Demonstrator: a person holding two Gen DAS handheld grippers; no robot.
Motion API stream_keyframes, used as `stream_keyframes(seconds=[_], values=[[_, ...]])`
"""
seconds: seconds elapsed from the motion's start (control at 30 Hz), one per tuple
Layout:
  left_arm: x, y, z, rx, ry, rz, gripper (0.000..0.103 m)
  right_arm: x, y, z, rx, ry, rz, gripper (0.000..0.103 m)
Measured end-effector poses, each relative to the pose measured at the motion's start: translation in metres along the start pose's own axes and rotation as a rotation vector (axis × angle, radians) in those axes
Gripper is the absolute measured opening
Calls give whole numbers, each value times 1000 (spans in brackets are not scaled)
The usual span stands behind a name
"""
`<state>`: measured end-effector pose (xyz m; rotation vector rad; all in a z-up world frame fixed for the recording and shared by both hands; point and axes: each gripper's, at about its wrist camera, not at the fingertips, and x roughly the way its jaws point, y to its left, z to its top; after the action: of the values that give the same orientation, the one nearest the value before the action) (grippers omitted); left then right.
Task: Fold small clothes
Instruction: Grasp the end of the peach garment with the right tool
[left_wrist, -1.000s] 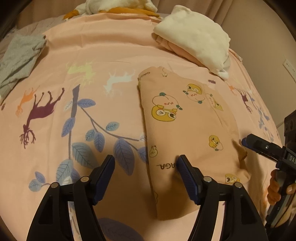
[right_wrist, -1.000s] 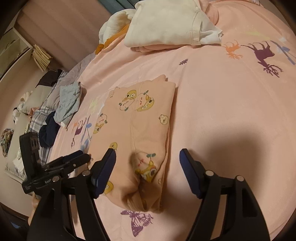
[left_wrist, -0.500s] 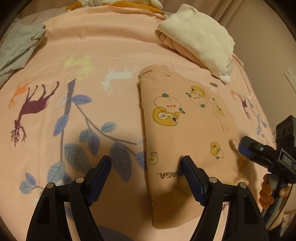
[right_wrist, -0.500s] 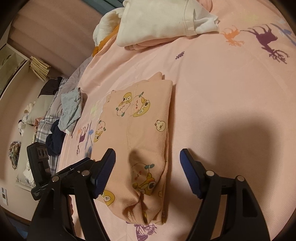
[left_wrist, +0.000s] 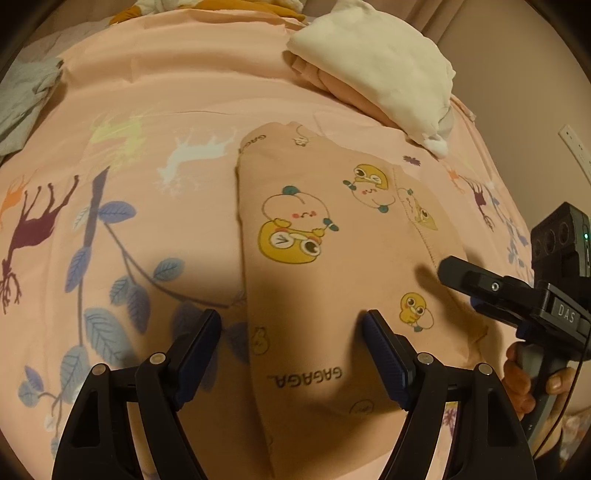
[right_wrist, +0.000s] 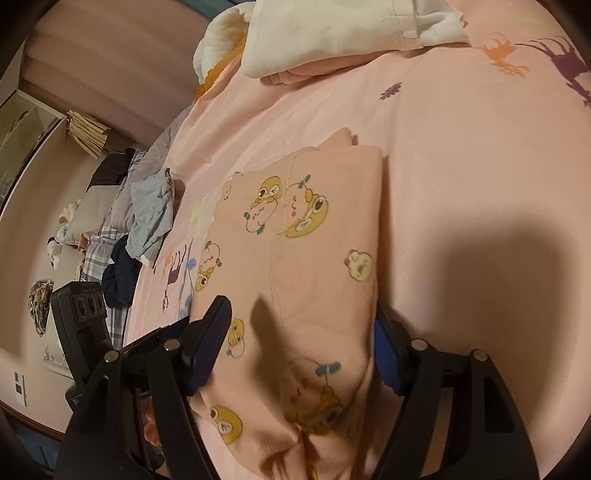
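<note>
Peach pajama garment (left_wrist: 332, 280) printed with yellow cartoon ducks lies folded into a long strip on the pink bedsheet (left_wrist: 155, 110), running from 6 o'clock up toward 12 o'clock in the left wrist view, its "GAGAGA" lettering near the lower end. The left tool (left_wrist: 291, 356) hangs low over that near end with its blue-padded jaws spread wide, one on either side of the strip's left portion, holding nothing. The right tool (right_wrist: 301, 354) is also spread apart, straddling the rumpled near end of the garment in its own view; its right pad sits at the cloth's edge, partly hidden by it, so whether it touches I cannot tell. From the left wrist view the right tool comes in at 3 o'clock, over the strip's right edge. A cream and pink pile of folded clothes (left_wrist: 380, 70) rests at 1 o'clock beyond the garment, well apart from it. A crumpled grey garment (right_wrist: 151, 218) lies at 9 o'clock near the bed's edge in the right wrist view.
</note>
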<state>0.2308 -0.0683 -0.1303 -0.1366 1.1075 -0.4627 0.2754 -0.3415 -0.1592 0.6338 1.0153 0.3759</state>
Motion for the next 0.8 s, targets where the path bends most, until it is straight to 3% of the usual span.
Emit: stream_keyframes(seconds=[0.43,0.8], values=[[9,-13,6,11,-5,-24,78,14,6,7,-14,-9,12,71],[11,-13,7,1,-7,-29,78,18,6,9,-22,-17,5,62]])
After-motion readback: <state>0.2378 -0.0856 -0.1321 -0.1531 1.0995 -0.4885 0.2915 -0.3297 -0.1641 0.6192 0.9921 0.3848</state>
